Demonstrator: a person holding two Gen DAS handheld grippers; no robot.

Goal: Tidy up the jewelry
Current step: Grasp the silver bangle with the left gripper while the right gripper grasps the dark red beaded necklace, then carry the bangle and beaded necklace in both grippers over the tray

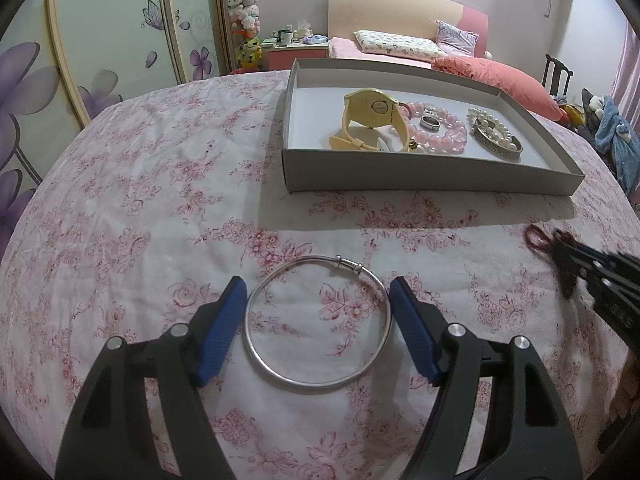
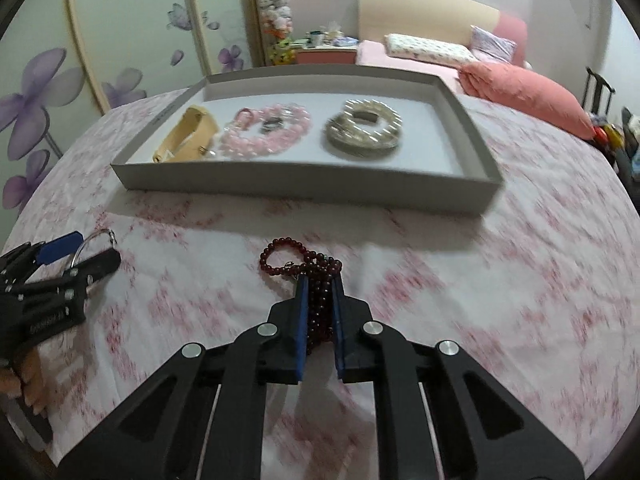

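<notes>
A thin silver bangle (image 1: 318, 322) lies flat on the floral cloth. My left gripper (image 1: 318, 286) is open, with one blue pad on each side of the bangle; it also shows in the right wrist view (image 2: 86, 248). My right gripper (image 2: 320, 280) is shut on a dark red bead bracelet (image 2: 316, 280), whose loop sticks out past the fingertips; it shows in the left wrist view (image 1: 538, 238) too. A grey cardboard tray (image 1: 400, 172) holds a yellow watch (image 1: 372, 114), pink beads (image 1: 444, 130), a ring (image 1: 430, 122), a pearl bracelet (image 1: 494, 128) and a metal cuff (image 1: 500, 150).
The table is covered with a pink floral cloth (image 1: 160, 200). The tray stands at the far side, right of centre. Behind it are a bed with pink pillows (image 1: 496, 76), a bedside table (image 1: 298, 50) and wardrobe doors with purple flowers (image 1: 100, 40).
</notes>
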